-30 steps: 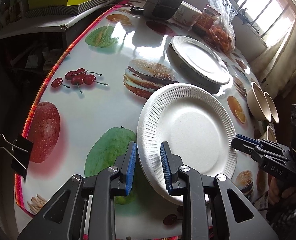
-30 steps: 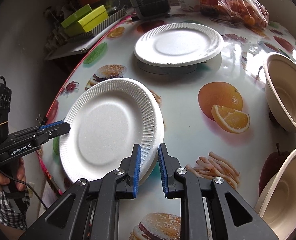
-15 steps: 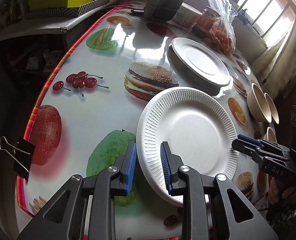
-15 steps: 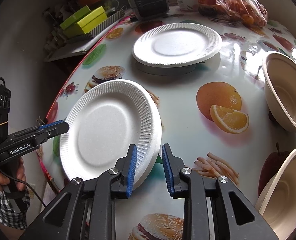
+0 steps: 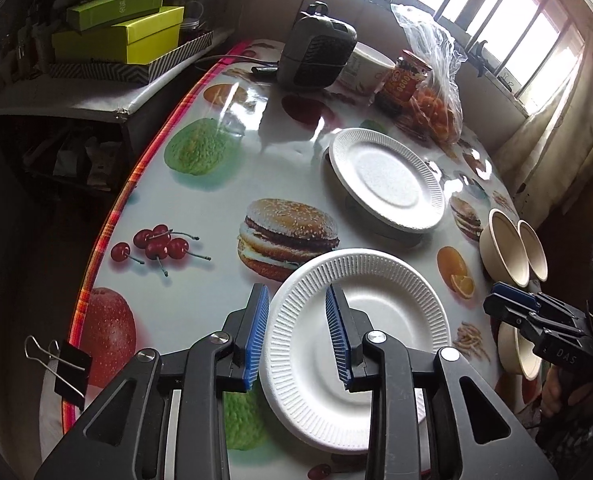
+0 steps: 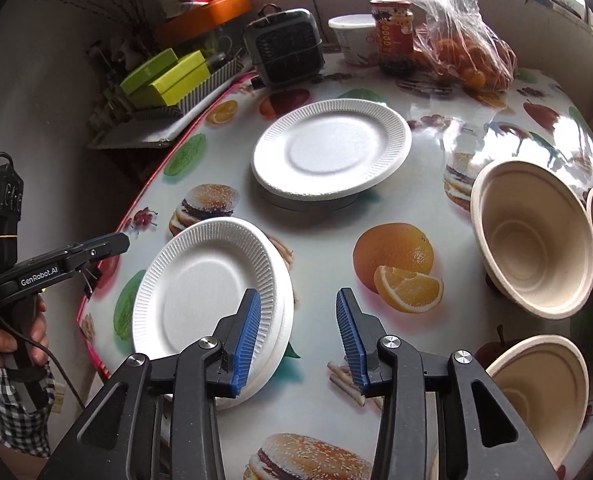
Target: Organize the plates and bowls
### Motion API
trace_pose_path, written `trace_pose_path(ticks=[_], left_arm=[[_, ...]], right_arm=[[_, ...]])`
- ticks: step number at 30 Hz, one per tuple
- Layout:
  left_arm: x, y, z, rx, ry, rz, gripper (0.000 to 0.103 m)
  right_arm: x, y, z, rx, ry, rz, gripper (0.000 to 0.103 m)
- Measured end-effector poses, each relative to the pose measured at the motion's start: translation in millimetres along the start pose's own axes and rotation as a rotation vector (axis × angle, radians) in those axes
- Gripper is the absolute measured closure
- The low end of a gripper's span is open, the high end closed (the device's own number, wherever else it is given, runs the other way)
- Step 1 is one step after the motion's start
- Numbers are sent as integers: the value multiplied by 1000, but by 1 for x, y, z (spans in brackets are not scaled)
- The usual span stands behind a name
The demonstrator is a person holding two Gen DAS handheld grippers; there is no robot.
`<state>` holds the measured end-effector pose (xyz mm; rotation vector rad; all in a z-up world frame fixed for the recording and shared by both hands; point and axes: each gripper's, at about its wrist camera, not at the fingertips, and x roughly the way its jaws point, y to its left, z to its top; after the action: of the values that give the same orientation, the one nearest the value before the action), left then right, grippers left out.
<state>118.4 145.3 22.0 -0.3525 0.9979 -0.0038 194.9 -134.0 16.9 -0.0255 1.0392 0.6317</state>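
Since a moment ago, the right hand-held gripper [image 6: 296, 334] has let go of the near plate [image 6: 200, 288] and spread wide, holding nothing. That plate now lies on the counter [image 6: 436, 152], just left of its tips. The left hand-held gripper [image 5: 298, 332] is half open, with the plate's rim between its fingers, not squeezed. The plate looks light and bendy, so grab the ribbed edge gently. Straight ahead sits another plate [image 6: 330, 148]. The bowls [image 6: 532, 240] wait to the right.
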Motion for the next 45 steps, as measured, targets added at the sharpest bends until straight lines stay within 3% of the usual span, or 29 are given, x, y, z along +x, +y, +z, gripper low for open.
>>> trace_pose_path(ticks=[14, 23, 36, 45], left_arm=[[30, -37, 70, 29, -20, -38, 72], [78, -41, 100, 15, 49, -21, 72], [126, -38, 114, -20, 121, -21, 72], [142, -36, 114, -42, 142, -25, 72]], right_arm=[[-8, -52, 75, 25, -48, -56, 59], [27, -85, 115, 81, -1, -43, 59], [88, -114, 134, 161, 92, 3, 59], [107, -120, 132, 175, 124, 34, 59]])
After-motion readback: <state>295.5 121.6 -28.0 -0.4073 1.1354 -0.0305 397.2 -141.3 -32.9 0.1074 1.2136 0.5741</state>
